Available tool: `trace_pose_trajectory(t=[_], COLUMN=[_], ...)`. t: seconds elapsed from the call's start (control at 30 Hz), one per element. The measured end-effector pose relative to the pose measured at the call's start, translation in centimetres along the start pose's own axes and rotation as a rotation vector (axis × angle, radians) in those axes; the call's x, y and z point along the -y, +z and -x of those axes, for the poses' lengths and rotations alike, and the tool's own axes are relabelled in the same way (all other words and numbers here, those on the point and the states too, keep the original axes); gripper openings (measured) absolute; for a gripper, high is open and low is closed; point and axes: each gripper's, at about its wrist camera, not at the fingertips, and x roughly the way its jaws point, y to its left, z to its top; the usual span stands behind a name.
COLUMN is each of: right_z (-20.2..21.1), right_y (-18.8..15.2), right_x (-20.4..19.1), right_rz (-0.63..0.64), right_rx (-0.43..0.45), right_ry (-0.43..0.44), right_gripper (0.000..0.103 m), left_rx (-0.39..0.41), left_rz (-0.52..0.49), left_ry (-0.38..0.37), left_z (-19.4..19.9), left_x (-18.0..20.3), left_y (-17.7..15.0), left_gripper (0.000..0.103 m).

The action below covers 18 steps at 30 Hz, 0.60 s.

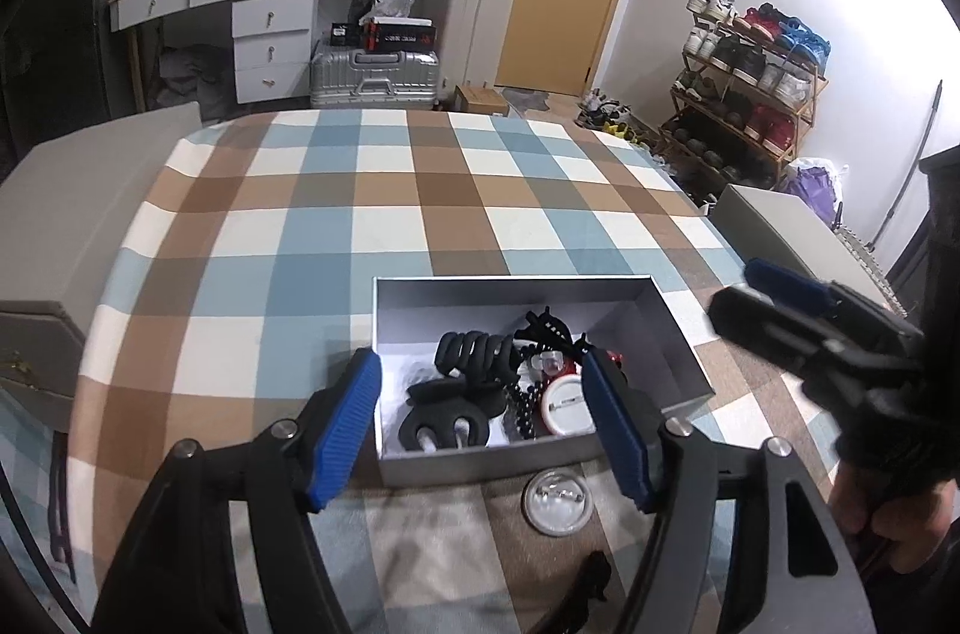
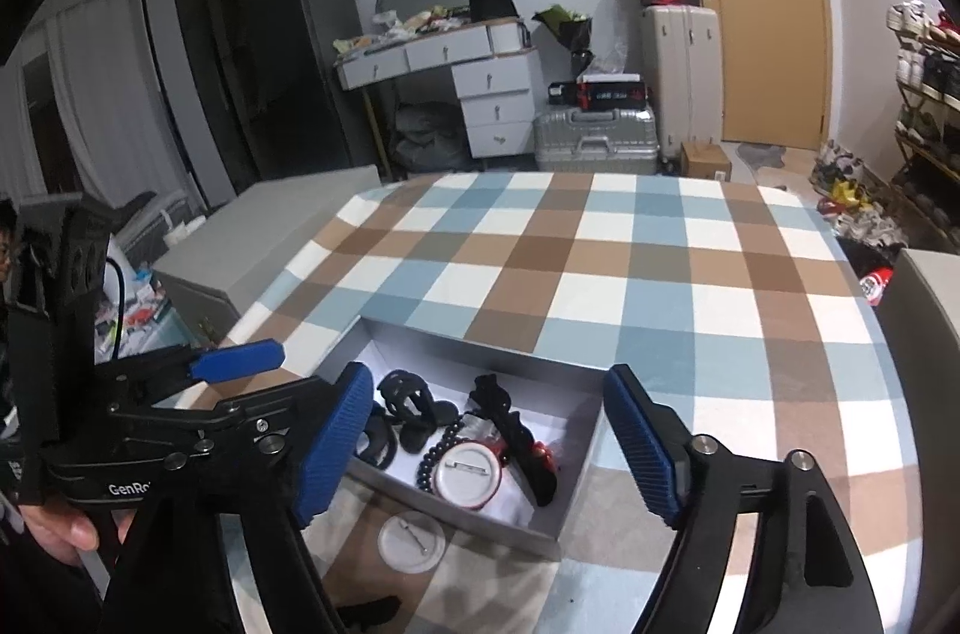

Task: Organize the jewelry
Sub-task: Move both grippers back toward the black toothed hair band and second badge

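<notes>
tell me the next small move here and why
Probably lower the left gripper, jaws open and empty, onto the round pin badge lying on the checked cloth just outside the near wall of the grey box. The claw clips, beads and another badge already sit inside the box, so this badge looks like one of the items left out. The right gripper is also open and empty.
</notes>
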Motion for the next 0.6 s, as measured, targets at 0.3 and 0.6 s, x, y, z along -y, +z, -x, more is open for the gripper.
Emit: trace_pose_trajectory(t=[0.3,0.6], right_z=[3.1,4.0], right_y=[-1.7,-5.0], right_x=[1.9,2.3], right_rz=[-0.092,-0.126], right_rx=[0.055,0.031], right_ry=[0.0,0.006], right_gripper=[0.087,0.094], left_rx=[0.022,-0.018], left_rz=[-0.024,-0.037], left_ry=[0.045,0.063], left_z=[1.2,0.9], left_x=[0.6,1.8], left_y=[-1.6,-4.7], left_gripper=[0.079,0.085])
